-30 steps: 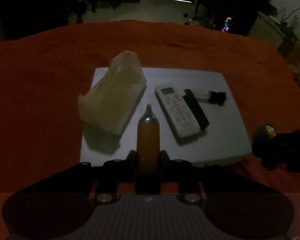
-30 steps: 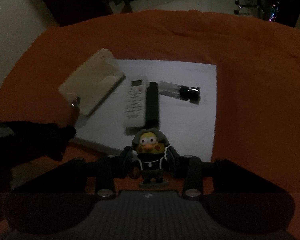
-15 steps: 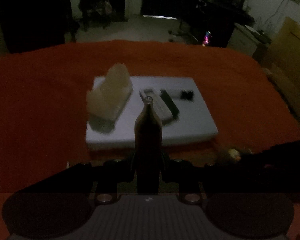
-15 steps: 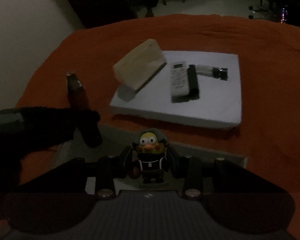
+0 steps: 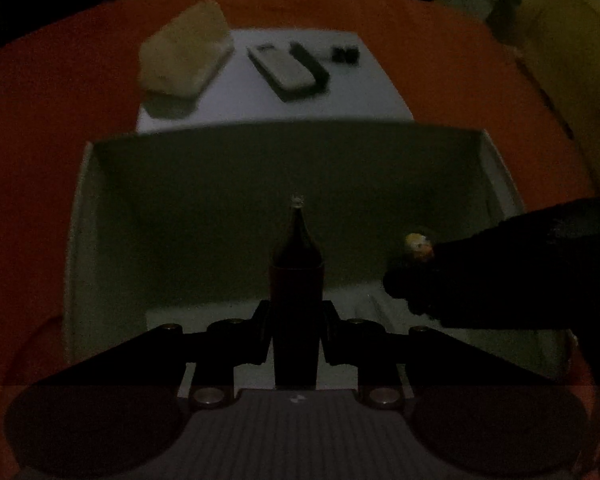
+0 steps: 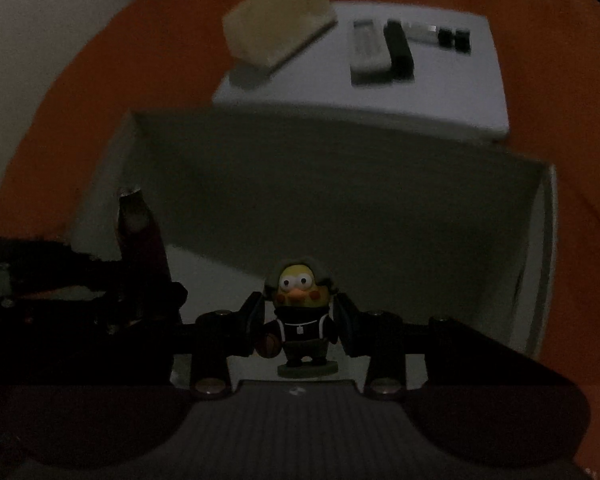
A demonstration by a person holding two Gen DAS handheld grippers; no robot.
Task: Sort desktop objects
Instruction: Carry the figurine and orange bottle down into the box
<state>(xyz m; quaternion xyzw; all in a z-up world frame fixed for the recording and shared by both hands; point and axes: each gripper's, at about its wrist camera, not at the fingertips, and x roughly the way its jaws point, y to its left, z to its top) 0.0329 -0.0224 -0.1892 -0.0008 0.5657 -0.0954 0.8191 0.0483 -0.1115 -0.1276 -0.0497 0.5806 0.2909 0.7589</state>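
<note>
My left gripper [image 5: 296, 312] is shut on a dark orange tube with a clear pointed cap [image 5: 296, 256], which stands up between the fingers over an open white box [image 5: 284, 160]. My right gripper [image 6: 298, 320] is shut on a small yellow-faced duck figurine in dark clothes [image 6: 300, 304], also over the white box [image 6: 340, 176]. In the left wrist view the figurine [image 5: 418, 245] and the dark right gripper show at the right. The tube [image 6: 138, 232] and left gripper appear at the left of the right wrist view.
Beyond the box lies a flat white board [image 5: 360, 92] on the orange cloth [image 5: 40, 128]. On it rest a pale tissue pack [image 5: 184, 56], a white remote [image 5: 280, 66], a black bar [image 5: 310, 60] and a small clear bottle with a black cap [image 6: 440, 34].
Both grippers have drawn back from the white board and now hang over the open white box, which has come into view. The tube and the figurine stay gripped.
</note>
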